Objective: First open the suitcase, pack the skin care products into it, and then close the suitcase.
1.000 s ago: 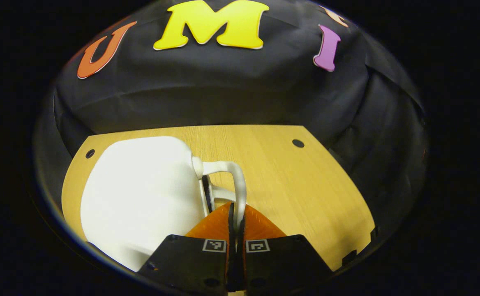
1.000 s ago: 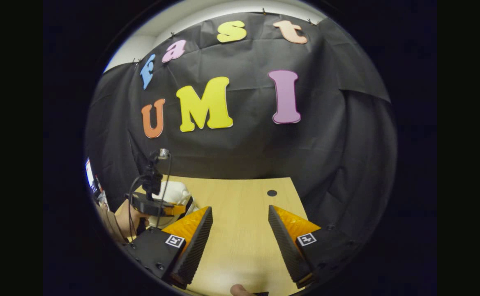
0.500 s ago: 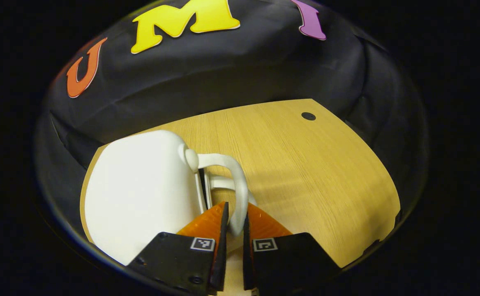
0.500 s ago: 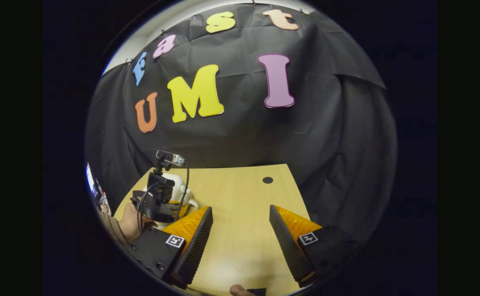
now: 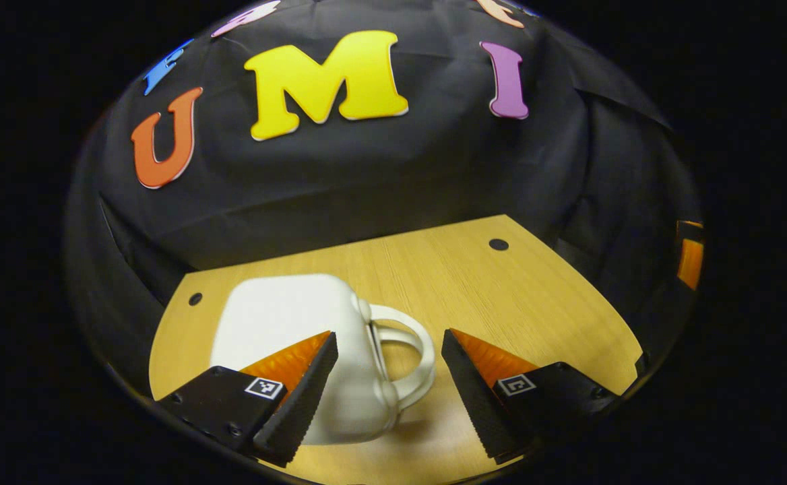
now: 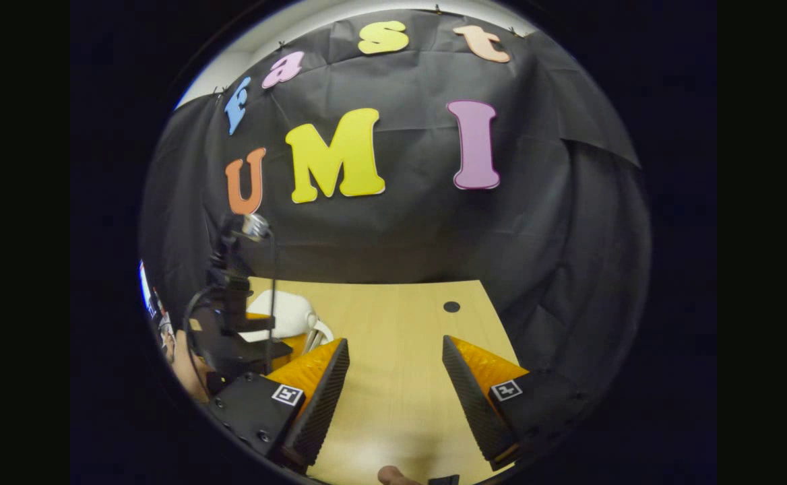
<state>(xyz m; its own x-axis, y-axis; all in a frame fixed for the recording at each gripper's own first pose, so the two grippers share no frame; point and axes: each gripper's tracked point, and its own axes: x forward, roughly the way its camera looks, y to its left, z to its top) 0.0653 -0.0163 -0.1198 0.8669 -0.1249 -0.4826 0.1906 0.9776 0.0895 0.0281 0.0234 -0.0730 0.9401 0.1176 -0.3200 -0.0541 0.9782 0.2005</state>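
Small white suitcase (image 5: 286,316) lying on its side on the left part of the wooden surface (image 5: 501,296), near the back wall, shell halves together along a dark seam (image 5: 370,337) and so judged shut. Left claw (image 5: 388,335) spread wide and empty, hanging just in front of the case, one finger across the near corner of the shell and the other off to the side of the looped handle (image 5: 414,353); touching or not, cannot tell. Right claw (image 6: 394,342) likewise wide open, gripping nothing, held over bare surface (image 6: 400,404) well apart from the case. Judged by look: a hard, stiff, moulded shell, smooth and glossy, probably light and apt to slide on the wood or slip out of a pinch on its rounded flanks. Best hold therefore the handle, a thin rigid loop standing off the shell with room for a finger to pass through; for opening, likely a pull at that loop or at the seam edge while the other claw steadies the body. From the left gripper view: close detail of the handle, the seam and the rounded corner. From the right gripper view: the left claw (image 6: 245,347) seen side-on with the hand (image 6: 184,367) that holds it and a cable (image 6: 272,283) running down, the suitcase (image 6: 279,313) mostly behind it, plus the open stretch of surface to the right of the case
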